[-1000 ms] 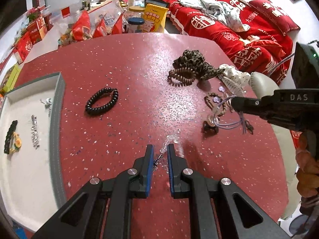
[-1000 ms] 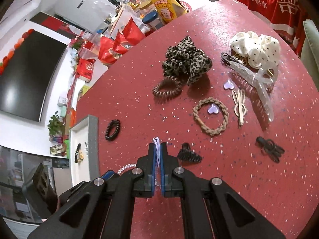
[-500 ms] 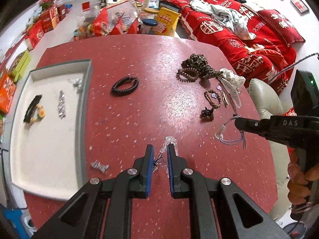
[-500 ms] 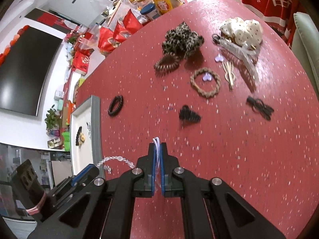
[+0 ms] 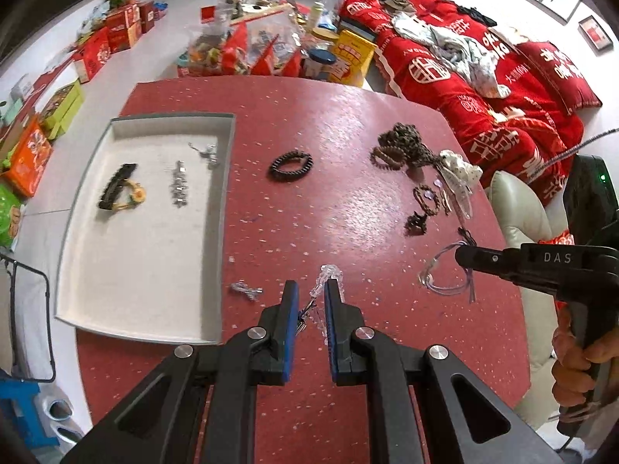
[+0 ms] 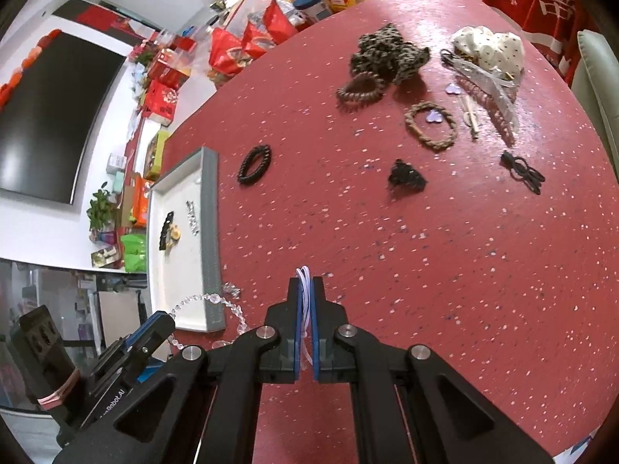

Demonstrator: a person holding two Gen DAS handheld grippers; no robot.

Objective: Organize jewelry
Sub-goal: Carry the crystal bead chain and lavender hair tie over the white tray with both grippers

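Left wrist view
Left gripper: the left gripper (image 5: 311,301) stands narrow, pinching a clear crystal-bead bracelet (image 5: 327,276), lifted above the speckled red surface (image 5: 309,123) so the beads hang free for carrying.
Destination: the white tray with a grey rim (image 5: 222,208) lies just left of the gripper; it already holds a black clip with a yellow charm (image 5: 120,191) and silver pieces, so it is probably where jewelry is gathered.
Right gripper: the right gripper (image 5: 462,258) carries a thin lilac cord bracelet (image 5: 445,276), dangling clear of the surface.
Hard to tell: the small silver piece (image 5: 245,290) beside the tray is blurred.

Right wrist view
Right gripper: the jaws are closed tight on the cord loops (image 6: 303,276); most of the cord is hidden beneath the fingers.
Left behind: a black coil hair tie (image 6: 254,164) and a leopard-print scrunchie (image 6: 389,54) wait on the surface.
Cut off: the bead bracelet (image 6: 211,301) arcs from the left gripper (image 6: 154,328); its grip point is hidden.
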